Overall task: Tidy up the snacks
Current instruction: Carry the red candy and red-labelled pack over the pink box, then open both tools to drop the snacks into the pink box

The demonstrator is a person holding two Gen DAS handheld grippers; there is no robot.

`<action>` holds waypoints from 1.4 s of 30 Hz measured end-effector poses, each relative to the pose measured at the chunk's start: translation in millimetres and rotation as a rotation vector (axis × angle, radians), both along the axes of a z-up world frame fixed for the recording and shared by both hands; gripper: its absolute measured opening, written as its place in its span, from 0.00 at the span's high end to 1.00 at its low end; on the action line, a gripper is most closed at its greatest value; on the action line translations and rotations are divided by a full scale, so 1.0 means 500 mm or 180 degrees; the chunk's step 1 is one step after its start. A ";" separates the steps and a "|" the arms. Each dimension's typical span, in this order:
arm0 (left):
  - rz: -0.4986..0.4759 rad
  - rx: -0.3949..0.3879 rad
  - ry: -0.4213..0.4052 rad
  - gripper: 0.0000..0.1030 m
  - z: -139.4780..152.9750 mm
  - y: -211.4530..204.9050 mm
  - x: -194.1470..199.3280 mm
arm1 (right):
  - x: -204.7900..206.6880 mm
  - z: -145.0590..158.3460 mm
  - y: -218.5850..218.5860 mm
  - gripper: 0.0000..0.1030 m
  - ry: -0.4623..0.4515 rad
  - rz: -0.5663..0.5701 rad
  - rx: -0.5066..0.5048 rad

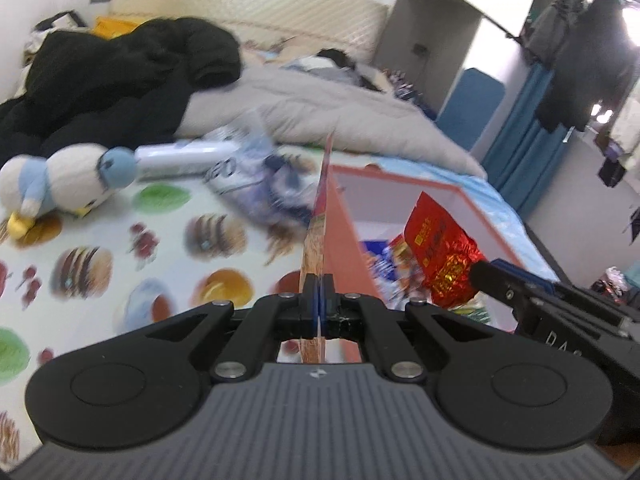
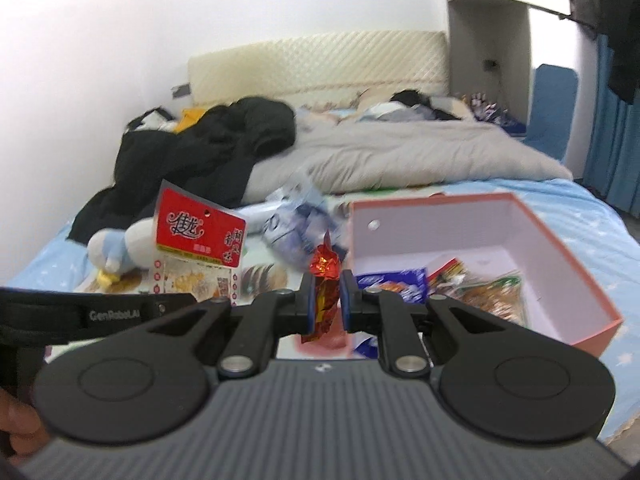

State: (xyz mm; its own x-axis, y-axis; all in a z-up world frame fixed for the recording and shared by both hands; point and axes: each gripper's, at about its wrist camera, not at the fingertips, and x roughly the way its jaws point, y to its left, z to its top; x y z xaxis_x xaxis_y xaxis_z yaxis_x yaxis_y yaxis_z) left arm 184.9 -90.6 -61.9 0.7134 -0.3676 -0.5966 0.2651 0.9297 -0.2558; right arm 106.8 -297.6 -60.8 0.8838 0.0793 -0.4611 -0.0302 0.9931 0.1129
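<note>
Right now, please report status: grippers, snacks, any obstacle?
Left gripper shut on flat snack packet. Right gripper shut on red foil snack. Pink box open, snacks inside. Nothing blocking.

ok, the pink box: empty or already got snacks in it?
Partly filled. The pink box is open-topped, with several snack packets lying on its floor near the front; the rest of the floor shows bare.
</note>
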 end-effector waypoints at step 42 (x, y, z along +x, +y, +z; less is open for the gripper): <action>-0.0900 0.0498 0.0281 0.98 -0.053 -0.449 0.321 | 0.197 -0.130 -0.365 0.61 0.0714 -0.0768 0.0154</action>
